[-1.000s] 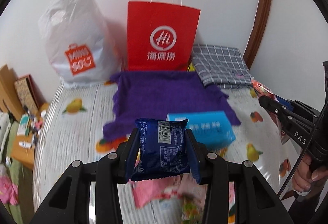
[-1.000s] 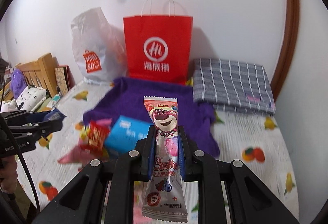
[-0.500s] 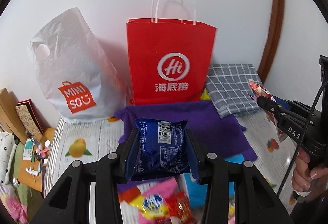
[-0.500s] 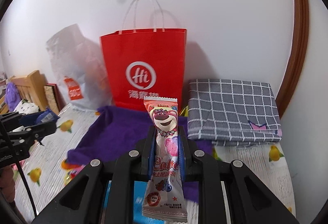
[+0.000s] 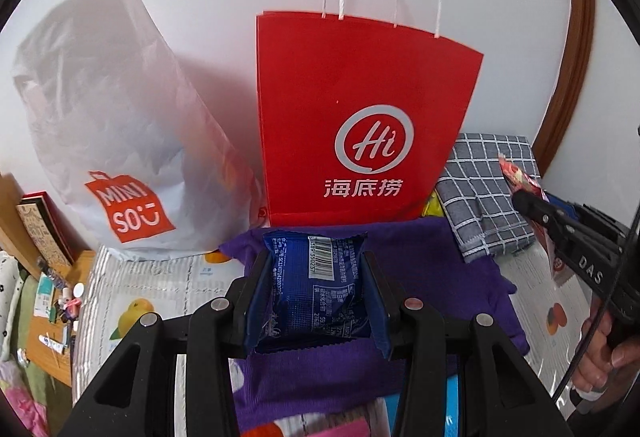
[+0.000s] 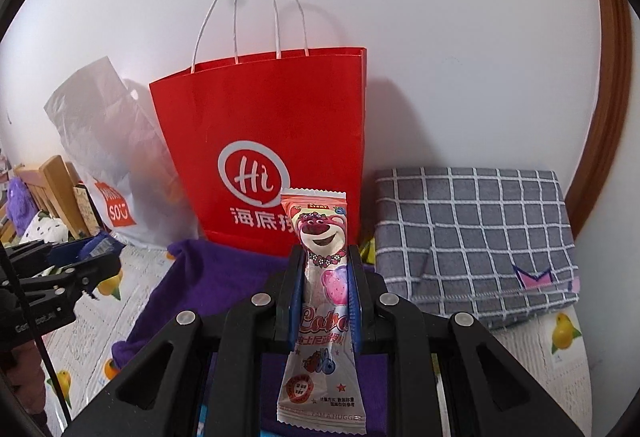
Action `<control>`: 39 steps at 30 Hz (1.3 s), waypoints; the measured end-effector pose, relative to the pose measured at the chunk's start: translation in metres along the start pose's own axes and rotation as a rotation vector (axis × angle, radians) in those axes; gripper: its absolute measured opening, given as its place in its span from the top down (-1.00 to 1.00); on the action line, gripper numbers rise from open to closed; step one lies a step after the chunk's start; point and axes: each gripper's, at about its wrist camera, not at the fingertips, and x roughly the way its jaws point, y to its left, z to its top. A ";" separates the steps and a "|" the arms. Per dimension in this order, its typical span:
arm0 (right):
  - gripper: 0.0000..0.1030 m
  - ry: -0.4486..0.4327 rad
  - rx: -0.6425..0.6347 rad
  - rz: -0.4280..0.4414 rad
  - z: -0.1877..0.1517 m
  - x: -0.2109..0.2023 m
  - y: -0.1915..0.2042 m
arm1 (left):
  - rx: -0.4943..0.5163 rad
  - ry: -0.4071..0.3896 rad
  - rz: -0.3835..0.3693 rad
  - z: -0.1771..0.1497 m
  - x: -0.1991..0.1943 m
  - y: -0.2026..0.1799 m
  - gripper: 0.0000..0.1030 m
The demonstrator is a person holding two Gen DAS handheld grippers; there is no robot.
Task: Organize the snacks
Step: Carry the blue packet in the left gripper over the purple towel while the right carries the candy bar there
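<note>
Left wrist view: left gripper (image 5: 316, 293) clamps a blue snack packet (image 5: 318, 295) between its pads, barcode side up. Red paper bag (image 5: 360, 125) stands dead ahead against the wall, white plastic bag (image 5: 116, 141) ahead-left, purple cloth (image 5: 436, 269) under the fingers. Right gripper (image 5: 532, 203) shows at far right.

Right wrist view: right gripper (image 6: 325, 293) is clenched on a pink bear-print snack stick (image 6: 322, 301), upright, tail hanging below the pads. Red bag just ahead, checked grey fabric (image 6: 476, 241) ahead-right.
</note>
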 end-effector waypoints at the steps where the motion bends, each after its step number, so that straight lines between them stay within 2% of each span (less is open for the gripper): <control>1: 0.62 0.006 0.001 0.002 -0.002 0.004 -0.001 | -0.002 0.006 0.001 -0.001 0.005 0.001 0.20; 7: 0.62 0.075 -0.026 -0.008 -0.013 0.035 -0.001 | -0.019 0.089 -0.009 -0.014 0.041 0.008 0.20; 23: 0.61 0.219 -0.140 0.044 -0.037 0.078 0.012 | -0.005 0.201 0.027 -0.030 0.081 0.008 0.20; 28: 0.61 0.260 -0.142 0.024 -0.042 0.091 0.009 | -0.011 0.233 0.046 -0.034 0.090 0.011 0.20; 39: 0.61 0.359 -0.146 -0.023 -0.057 0.112 0.004 | -0.021 0.276 0.040 -0.039 0.102 0.014 0.20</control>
